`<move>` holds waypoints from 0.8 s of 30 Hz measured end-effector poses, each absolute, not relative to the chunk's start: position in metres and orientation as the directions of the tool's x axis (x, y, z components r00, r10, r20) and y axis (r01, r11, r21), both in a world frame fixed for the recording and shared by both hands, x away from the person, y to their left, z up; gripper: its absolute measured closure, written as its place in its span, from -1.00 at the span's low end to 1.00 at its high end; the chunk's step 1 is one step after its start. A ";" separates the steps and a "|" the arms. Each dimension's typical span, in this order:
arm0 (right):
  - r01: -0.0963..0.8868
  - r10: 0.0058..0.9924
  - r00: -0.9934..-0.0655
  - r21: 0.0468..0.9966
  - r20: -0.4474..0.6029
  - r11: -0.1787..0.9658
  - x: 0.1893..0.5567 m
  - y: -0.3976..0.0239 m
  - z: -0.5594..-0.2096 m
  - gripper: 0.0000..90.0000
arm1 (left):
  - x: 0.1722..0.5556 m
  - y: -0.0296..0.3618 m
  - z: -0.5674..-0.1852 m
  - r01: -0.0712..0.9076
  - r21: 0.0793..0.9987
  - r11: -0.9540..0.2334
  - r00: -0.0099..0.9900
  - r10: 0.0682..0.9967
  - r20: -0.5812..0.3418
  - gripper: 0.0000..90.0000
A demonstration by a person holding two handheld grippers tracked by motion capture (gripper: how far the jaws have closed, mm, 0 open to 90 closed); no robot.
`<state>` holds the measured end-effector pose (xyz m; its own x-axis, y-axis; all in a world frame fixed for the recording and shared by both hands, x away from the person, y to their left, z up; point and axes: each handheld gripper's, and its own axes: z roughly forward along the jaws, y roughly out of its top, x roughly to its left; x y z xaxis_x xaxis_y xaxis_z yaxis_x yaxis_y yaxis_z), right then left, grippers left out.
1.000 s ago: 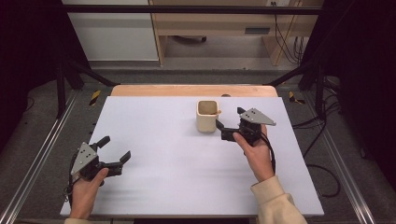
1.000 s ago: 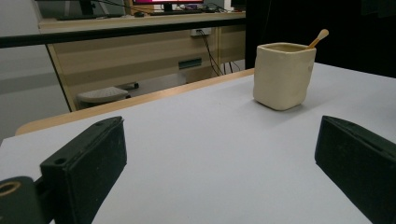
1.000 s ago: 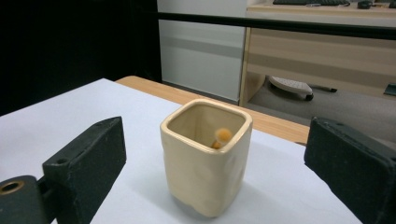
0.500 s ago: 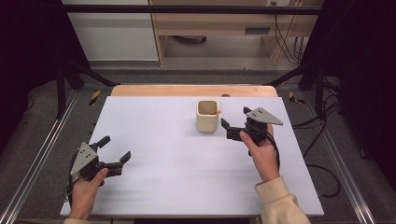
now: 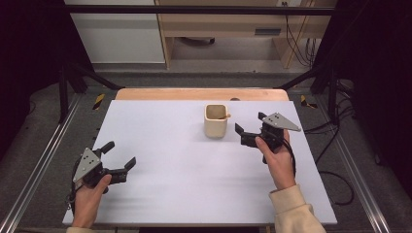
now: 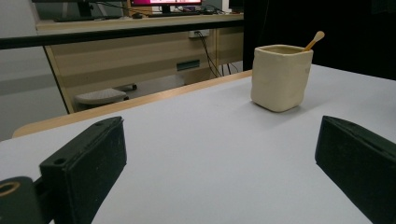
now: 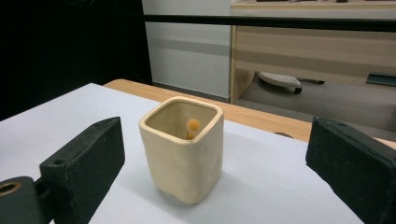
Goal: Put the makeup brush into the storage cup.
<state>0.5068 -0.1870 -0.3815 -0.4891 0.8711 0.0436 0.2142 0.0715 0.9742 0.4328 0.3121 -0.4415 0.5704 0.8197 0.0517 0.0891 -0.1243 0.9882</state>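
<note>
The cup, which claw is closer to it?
The right claw. It sits open just beside the cup, not touching it. The left claw is open too, far off near the table's front left corner.

Matt cream ceramic cup (image 7: 183, 148) — smooth white table (image 5: 170, 194), wooden edge

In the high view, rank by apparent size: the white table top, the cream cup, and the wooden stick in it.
1. White table top, by far the largest.
2. Cream cup, standing beside the open right gripper.
3. Wooden stick, just a sliver poking over the cup's rim; the rest is hidden inside.
</note>
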 end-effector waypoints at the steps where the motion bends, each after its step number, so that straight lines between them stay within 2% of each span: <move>1: 0.218 0.871 -0.489 0.973 0.047 0.070 0.506 -0.188 -0.381 -0.89 | 0.433 0.312 -0.441 0.089 0.989 -0.122 0.569 0.821 0.051 -0.97; 24: 0.237 0.896 -0.435 0.971 0.090 0.018 0.501 -0.220 -0.382 -0.95 | 0.433 0.315 -0.441 0.084 0.989 -0.121 0.569 0.820 0.052 -0.97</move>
